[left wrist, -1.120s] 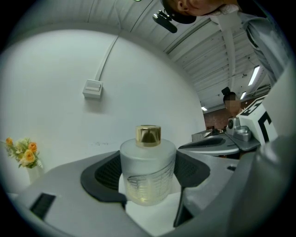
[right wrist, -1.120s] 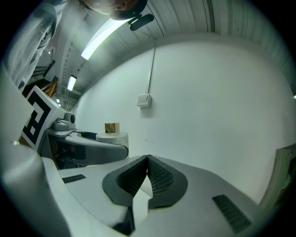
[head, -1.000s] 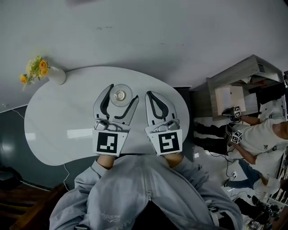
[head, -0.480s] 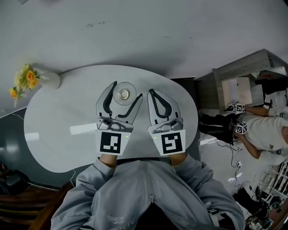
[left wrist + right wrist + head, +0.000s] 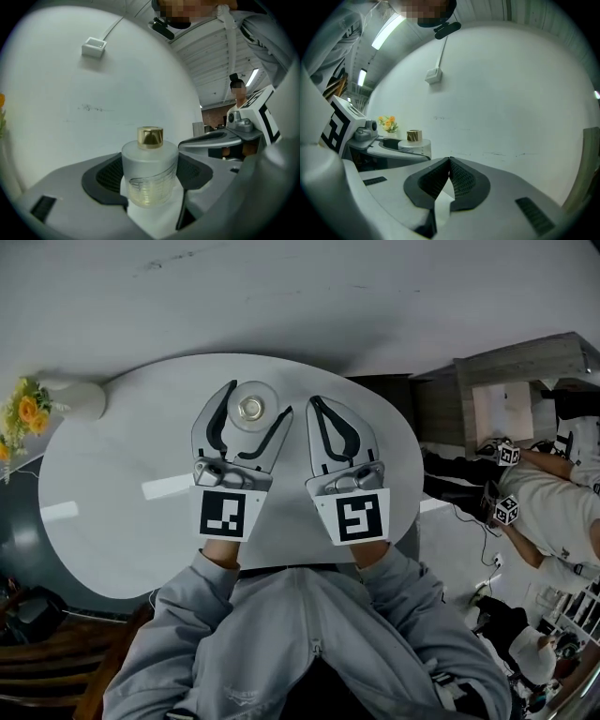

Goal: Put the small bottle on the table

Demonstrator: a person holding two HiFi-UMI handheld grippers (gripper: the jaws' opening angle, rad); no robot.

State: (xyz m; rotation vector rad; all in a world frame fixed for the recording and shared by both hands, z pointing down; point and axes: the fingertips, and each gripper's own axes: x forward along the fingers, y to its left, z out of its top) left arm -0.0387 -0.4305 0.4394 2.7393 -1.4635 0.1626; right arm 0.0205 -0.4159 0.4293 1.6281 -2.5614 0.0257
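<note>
Near: grey sleeves, both grippers held out side by side over the table (image 5: pixel 112 493). R gripper (image 5: pixel 317 407) is empty, jaws together at the tips, nothing btwn them, hovering just beside the L one. L gripper (image 5: pixel 258 399) is clamped on the bottle (image 5: pixel 150 171), which is frosted round glass w/ a gold cap (image 5: pixel 150 137). Pads press both sides and it stands upright. Bottle is over the far-middle of the table; can't tell if its base touches the top. Farther left, a vase (image 5: pixel 75 397) w/ flowers sits at the table edge, well apart. Beyond that, plain wall.

Risks, my read:
- If the jaws open w/ the base off the surface, it drops and may tip or roll, being smooth round glass.
- An uneven release could drag it sideways on one pad.
- R gripper is near enough to clip it on pull-back.
- The far edge is close, so a roll prob goes off the table.
</note>
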